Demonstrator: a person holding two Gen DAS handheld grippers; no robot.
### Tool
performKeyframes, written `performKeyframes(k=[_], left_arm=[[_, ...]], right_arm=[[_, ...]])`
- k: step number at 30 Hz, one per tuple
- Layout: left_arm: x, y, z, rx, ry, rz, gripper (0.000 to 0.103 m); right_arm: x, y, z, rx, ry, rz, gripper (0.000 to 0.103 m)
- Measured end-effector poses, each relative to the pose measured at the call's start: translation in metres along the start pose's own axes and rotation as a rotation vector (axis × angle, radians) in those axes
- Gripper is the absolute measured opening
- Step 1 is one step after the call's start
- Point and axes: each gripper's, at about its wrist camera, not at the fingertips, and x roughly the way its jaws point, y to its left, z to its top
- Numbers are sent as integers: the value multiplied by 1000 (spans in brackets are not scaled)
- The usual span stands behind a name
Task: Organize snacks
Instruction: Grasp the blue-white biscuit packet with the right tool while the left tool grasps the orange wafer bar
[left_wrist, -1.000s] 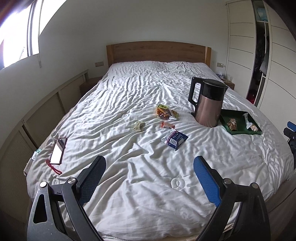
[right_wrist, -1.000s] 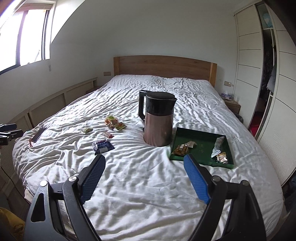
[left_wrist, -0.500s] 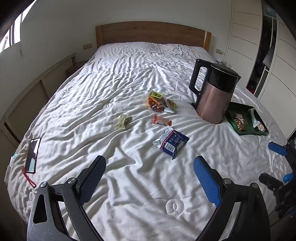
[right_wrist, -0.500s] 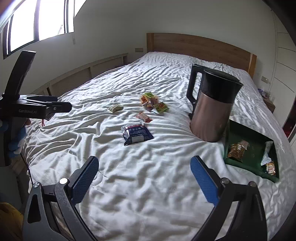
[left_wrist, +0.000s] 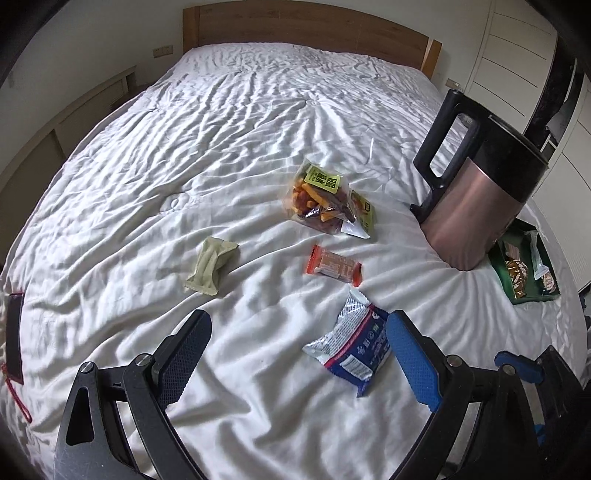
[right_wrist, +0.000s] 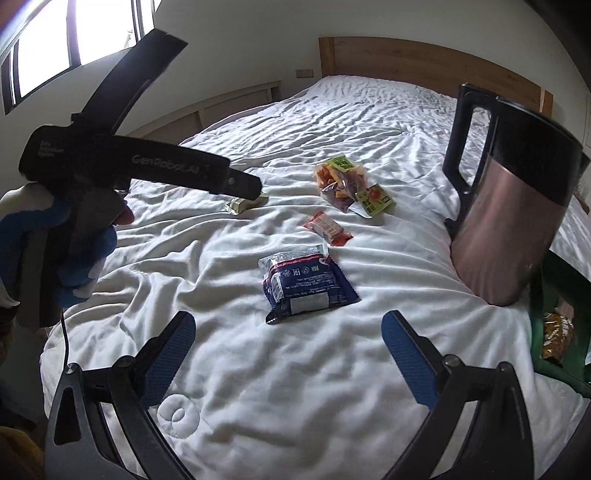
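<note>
Loose snacks lie on the white bed: a blue-and-silver packet, an orange bar, a clear bag of orange sticks and a pale green packet. My left gripper hangs open over the sheet, its right finger beside the blue packet. My right gripper is open too, just short of the same packet. A green tray holding a few wrapped snacks sits at the right.
A copper-and-black kettle stands between the snacks and the tray. A dark phone-like thing with a red cord lies at the bed's left edge. The wooden headboard is far back, white wardrobes at the right.
Both grippers have come forward and down over the bed, so the snacks look much larger and nearer. The left gripper now shows in the right wrist view. Jaws stayed open.
</note>
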Motion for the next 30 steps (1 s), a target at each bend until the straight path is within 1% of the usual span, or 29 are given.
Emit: performKeyframes(k=[5,8,14,20,24,30], left_arm=[[47,-12,20,29,54,-21,93],[72,-21,31,53,86,-13,93],[116,-32,37,88,149,-9,93],[134,-35,37,123,164,-11,93],[143,-30,36,119,173,-19,93],[152,-29,35,130,176,-27,90]], right_arm=[[36,-8,7,2,16,27,103],[54,-12,10,-1,24,34,103],[78,-16,15,-16,21,45,103],[100,-15,14,-54,38,43,103],[115,-15,14,-73,51,43,103],[129,-21,15,-56,66,64,103]])
